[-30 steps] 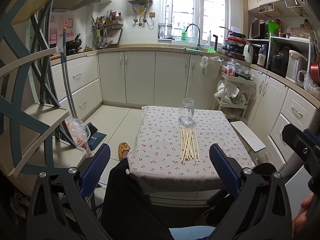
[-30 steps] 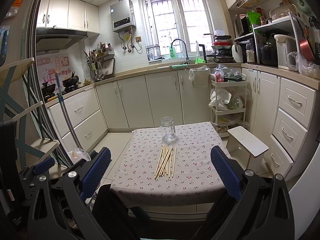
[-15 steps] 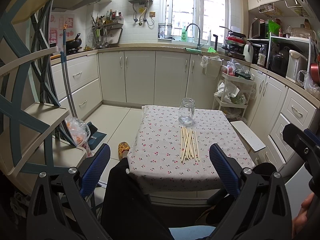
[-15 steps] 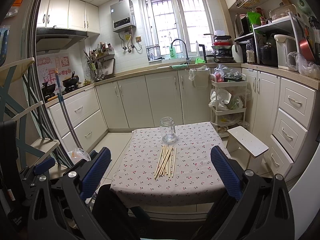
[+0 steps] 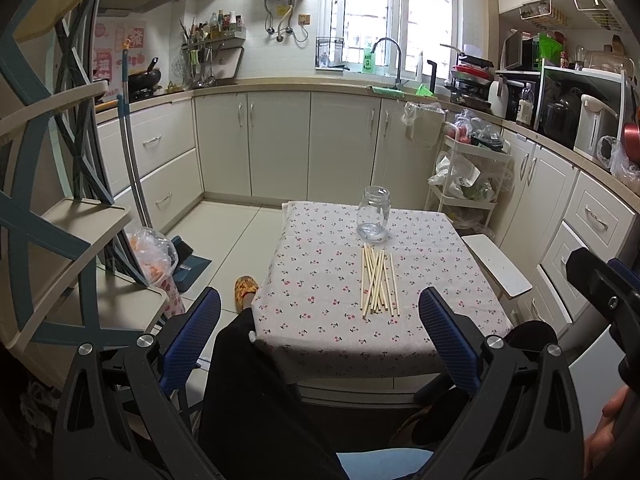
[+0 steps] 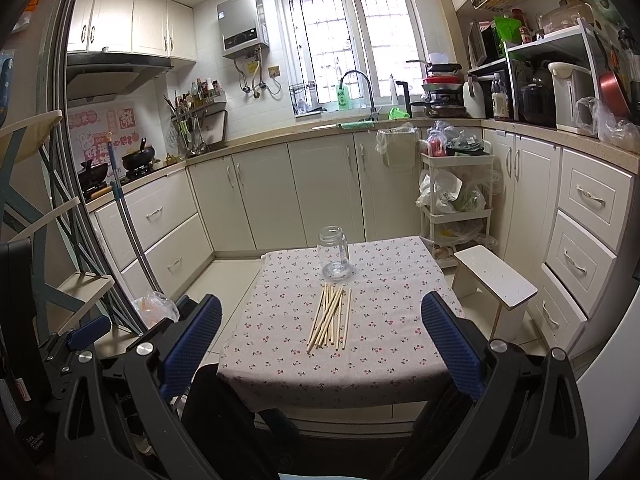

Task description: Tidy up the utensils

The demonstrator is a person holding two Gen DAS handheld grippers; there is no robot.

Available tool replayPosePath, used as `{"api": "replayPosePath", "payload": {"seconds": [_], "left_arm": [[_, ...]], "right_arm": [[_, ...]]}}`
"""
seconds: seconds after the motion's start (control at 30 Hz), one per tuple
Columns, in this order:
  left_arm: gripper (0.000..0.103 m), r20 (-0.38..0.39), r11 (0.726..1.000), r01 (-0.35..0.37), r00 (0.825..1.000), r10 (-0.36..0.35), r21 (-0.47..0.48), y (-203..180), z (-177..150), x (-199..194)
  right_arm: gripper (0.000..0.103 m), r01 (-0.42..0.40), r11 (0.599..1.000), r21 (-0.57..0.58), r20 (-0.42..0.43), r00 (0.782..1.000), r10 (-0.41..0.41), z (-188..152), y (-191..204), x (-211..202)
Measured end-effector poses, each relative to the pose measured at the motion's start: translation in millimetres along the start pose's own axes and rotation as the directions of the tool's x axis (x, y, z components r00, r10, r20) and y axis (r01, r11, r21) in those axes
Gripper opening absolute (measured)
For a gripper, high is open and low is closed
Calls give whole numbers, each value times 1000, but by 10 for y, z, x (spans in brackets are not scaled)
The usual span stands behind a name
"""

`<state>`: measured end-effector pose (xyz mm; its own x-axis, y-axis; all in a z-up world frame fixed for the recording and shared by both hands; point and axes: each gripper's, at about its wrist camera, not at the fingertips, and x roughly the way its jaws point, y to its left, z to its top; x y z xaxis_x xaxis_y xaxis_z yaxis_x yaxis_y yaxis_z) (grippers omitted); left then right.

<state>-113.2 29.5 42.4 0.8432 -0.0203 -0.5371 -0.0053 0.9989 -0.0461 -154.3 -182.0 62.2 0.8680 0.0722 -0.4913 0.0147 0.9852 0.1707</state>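
Several pale wooden chopsticks (image 5: 378, 282) (image 6: 331, 315) lie loosely bundled on a small table with a cherry-print cloth (image 5: 320, 280) (image 6: 384, 320). Just behind them stands an empty clear glass jar (image 5: 373, 219) (image 6: 334, 253), upright. My left gripper (image 5: 320, 330) is held back from the table's near edge, open, nothing between its blue pads. My right gripper (image 6: 320, 334) is likewise open and empty, short of the near edge. In the left wrist view the right gripper's side (image 5: 604, 292) shows at far right.
A person's dark-trousered leg (image 5: 256, 392) and slippered foot (image 5: 245, 286) sit at the table's near left corner. A white stool (image 5: 496, 270) (image 6: 496, 282) stands right of the table, a shelf rack (image 5: 60, 220) and mop (image 5: 132, 168) at left. Cabinets line the back and right.
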Motion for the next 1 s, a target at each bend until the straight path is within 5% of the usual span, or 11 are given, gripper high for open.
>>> {"api": "replayPosePath", "payload": {"seconds": [0.13,0.57,0.8,1.0], "left_arm": [[95,-23,1000,8,1000,-8,-1,4,57,194],[95,-228,999,18,974,-7,46,-138,91,1669],[78,-301,996,83,951,-68,38,-383,181,2605],[78,-338,987,139,935,-104,82,-719,244,3394]], "right_arm": [[96,9,1000,6,-30,1000,-9,-16,-36,168],[96,59,998,24,-240,970,-52,-158,-349,1399],[96,52,999,9,-316,948,-46,-275,-523,2140],[93,76,997,24,-366,928,-62,-282,-679,2706]]}}
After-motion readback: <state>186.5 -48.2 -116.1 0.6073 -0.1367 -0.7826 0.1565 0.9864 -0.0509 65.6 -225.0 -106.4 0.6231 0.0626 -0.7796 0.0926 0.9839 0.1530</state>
